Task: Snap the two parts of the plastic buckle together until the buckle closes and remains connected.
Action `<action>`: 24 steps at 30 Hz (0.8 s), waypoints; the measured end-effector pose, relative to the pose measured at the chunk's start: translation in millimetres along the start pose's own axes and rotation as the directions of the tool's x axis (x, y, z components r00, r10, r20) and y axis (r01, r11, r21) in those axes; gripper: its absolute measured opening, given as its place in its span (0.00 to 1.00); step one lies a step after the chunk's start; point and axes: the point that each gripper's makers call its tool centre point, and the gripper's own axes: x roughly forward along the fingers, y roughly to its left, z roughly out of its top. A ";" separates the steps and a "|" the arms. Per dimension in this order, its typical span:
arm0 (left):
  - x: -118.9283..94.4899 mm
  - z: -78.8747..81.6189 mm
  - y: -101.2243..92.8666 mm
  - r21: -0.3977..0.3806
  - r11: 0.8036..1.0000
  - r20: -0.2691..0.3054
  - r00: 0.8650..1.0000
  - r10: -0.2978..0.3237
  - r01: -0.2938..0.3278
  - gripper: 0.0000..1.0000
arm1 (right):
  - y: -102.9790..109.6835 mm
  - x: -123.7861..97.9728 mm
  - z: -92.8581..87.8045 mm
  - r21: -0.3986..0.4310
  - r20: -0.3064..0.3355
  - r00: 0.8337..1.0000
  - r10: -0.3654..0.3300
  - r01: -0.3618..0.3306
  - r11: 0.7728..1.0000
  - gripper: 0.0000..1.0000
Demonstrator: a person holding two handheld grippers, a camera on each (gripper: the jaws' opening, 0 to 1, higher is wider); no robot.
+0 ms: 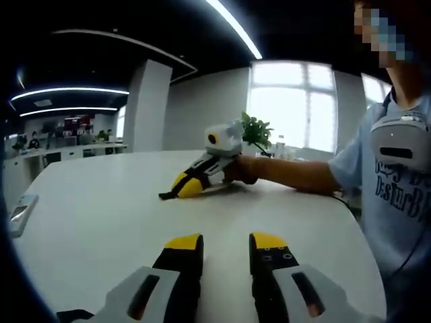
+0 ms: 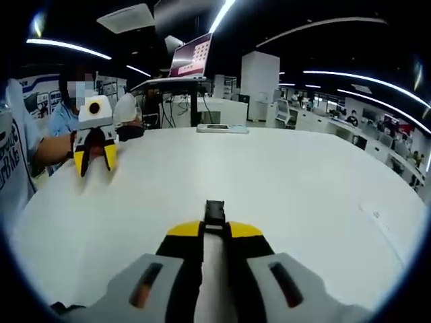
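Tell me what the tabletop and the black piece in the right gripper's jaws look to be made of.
Tabletop: smooth white laminate or painted board, by its even, faintly glossy surface; which one is unclear. Black buckle piece clamped in the right gripper: likely matte moulded plastic, dark with squared edges, too small to confirm.

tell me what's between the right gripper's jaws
In the right gripper view, the right gripper is shut on a black buckle part; its tip pokes out past the yellow fingertips. The rest is covered by the jaws, so its shape cannot be seen.
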 end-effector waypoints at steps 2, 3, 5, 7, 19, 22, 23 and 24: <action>0.0 0.1 0.4 0.000 1.000 0.000 1.000 0.001 -0.001 0.27 | -1.8 0.3 -0.2 0.003 0.001 1.000 -0.007 0.007 1.000 0.13; -0.1 0.0 0.6 0.000 1.000 0.000 1.000 0.002 -0.002 0.27 | -3.5 0.5 -0.1 0.006 0.001 1.000 -0.010 0.010 1.000 0.14; 0.1 -0.1 0.9 0.000 1.000 -0.001 1.000 0.004 -0.004 0.27 | -4.3 0.5 -0.2 0.009 0.002 1.000 -0.010 0.010 1.000 0.14; 0.4 -0.6 2.1 0.001 1.000 -0.004 1.000 0.011 -0.011 0.27 | -4.3 0.6 -0.2 0.010 0.002 1.000 -0.014 0.014 1.000 0.14; -1.6 0.8 19.0 0.003 0.995 -0.003 0.995 0.102 -0.102 0.27 | -8.3 0.9 -0.8 0.026 0.001 0.999 -0.037 0.037 0.999 0.17; -3.1 0.6 24.6 -0.005 0.991 -0.007 0.991 0.130 -0.130 0.27 | -9.6 0.9 -0.7 0.028 0.001 0.999 -0.043 0.043 0.999 0.17; -3.1 -0.2 25.6 -0.005 0.991 -0.013 0.991 0.135 -0.135 0.27 | -8.4 0.7 -0.7 0.029 0.001 0.999 -0.044 0.044 0.999 0.17; -3.1 -0.6 26.1 -0.006 0.990 -0.016 0.990 0.139 -0.139 0.27 | -7.8 0.7 -0.6 0.030 0.001 0.999 -0.044 0.044 0.999 0.18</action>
